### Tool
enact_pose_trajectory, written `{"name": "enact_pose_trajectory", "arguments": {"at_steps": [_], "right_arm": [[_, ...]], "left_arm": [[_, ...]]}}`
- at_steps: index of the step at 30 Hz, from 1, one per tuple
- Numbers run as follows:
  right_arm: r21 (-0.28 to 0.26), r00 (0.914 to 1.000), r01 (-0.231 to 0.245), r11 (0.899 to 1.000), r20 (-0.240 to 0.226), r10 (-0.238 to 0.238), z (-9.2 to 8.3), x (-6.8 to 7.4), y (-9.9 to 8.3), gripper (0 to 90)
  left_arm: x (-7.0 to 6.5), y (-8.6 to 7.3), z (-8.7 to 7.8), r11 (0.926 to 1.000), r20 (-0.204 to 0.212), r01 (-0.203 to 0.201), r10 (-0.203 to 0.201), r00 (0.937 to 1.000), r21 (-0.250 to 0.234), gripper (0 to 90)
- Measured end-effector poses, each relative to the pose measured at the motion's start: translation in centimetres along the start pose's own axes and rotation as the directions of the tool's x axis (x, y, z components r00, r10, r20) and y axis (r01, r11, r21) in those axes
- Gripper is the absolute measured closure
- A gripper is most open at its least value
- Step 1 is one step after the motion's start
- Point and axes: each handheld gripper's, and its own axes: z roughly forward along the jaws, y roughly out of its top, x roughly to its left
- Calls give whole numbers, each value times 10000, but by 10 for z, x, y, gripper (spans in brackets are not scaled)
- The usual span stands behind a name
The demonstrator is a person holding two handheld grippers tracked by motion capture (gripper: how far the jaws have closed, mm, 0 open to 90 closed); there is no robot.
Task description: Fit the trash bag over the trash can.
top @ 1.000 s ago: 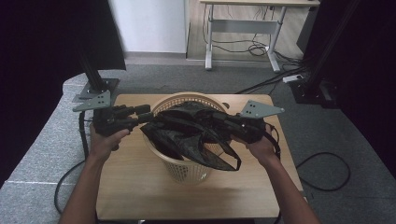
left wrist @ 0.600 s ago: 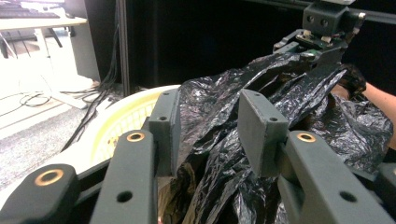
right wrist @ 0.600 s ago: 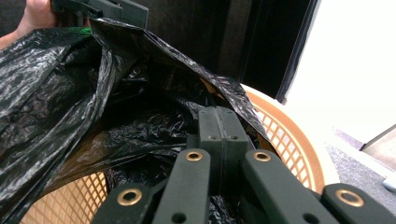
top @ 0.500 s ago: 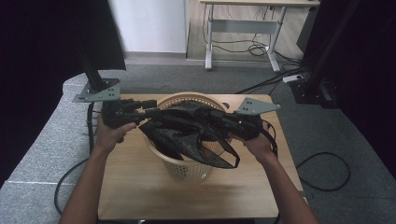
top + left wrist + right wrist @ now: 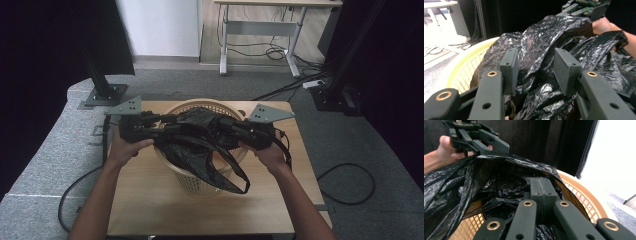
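While the left gripper (image 5: 535, 72) stands wide w/ jaws apart around a fold of the black bag (image 5: 200, 142) over the basket (image 5: 200, 180), the right gripper (image 5: 541, 187) pinches its edge; next, clamp left & spread evenly.

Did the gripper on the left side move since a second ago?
Yes. The left gripper slid farther from the person, its grey plate now nearer the dark stand foot beyond the table.

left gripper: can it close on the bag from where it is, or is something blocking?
Probably yes. The left gripper is open, with a fold of the black plastic bag bulging up between its jaws over the basket; nothing else sits in the gap.
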Motion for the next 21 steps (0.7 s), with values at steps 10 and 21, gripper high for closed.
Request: {"name": "enact_pose_trajectory", "arguments": {"at_steps": [10,21], "right_arm": [[-109,10000,-10,9999,36,10,-3,2,1,892],[-132,9998,-148,9998,116,149,-12,-1,-7,892]], "left_arm": [[-4,-4,3,9999,-132,-74,76,9999,148,818],[-6,-2,-4,9983,-572,365,-391,9976,-453,896]]}}
